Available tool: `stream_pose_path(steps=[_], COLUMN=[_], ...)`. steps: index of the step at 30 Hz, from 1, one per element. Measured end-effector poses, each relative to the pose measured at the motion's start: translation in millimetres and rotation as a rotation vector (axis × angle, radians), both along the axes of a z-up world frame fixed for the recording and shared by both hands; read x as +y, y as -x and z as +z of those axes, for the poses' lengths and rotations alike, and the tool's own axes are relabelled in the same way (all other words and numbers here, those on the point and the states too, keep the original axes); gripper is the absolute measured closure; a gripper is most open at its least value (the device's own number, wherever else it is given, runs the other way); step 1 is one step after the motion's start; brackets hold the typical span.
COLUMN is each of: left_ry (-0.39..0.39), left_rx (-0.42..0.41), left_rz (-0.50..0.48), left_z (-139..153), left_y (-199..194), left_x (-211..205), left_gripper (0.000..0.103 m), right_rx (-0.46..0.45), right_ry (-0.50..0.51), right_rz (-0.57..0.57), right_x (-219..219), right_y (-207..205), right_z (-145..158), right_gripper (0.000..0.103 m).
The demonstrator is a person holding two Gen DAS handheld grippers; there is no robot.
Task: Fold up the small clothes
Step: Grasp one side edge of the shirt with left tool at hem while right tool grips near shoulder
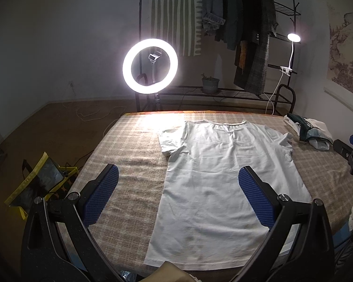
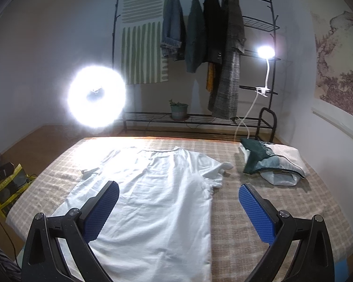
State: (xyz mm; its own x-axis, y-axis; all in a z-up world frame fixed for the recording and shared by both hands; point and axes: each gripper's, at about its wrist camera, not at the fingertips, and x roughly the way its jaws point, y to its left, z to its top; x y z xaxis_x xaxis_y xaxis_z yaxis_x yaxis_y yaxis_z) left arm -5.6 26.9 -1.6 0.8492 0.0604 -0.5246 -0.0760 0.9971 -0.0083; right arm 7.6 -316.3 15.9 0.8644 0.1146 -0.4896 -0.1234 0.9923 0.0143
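A white T-shirt point(image 1: 223, 178) lies spread flat on the checked table cover point(image 1: 129, 155), collar at the far side and hem at the near edge. It also shows in the right wrist view point(image 2: 157, 202). Its right sleeve is rumpled. My left gripper point(image 1: 178, 178) is open and empty above the shirt's lower left part. My right gripper point(image 2: 178, 197) is open and empty above the shirt's right side. The right gripper's tip point(image 1: 351, 151) shows at the right edge of the left wrist view.
A heap of folded green and white clothes point(image 2: 270, 162) lies at the table's far right corner. A lit ring light point(image 1: 150, 66) stands behind the table. A clothes rack point(image 2: 200, 54) with a clip lamp point(image 2: 266, 52) lines the wall. A yellow bag point(image 1: 40, 183) sits on the floor, left.
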Motion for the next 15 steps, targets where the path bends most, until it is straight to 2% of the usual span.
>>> stream_pose_path(steps=[5,8,12,15], left_ry=[0.025,0.054,0.134,0.243], left_rx=[0.033,0.058,0.089,0.168], left_rz=[0.045,0.067,0.103,0.145], left_z=[-11,-22,-46,-71], left_y=[-1,0,10,16], left_x=[22,40,65,79], left_gripper=[0.0,0.0,0.014,0.024], right_rx=[0.002,0.041,0.095,0.111], right_ry=[0.028,0.017,-0.006,0.008], right_rz=[0.056,0.103,0.171,0.232], right_x=[26,42,70,98], right_y=[-10,-25,-48,-63], right_z=[3,3,4,6], right_gripper=[0.0,0.001,0.005,0.007])
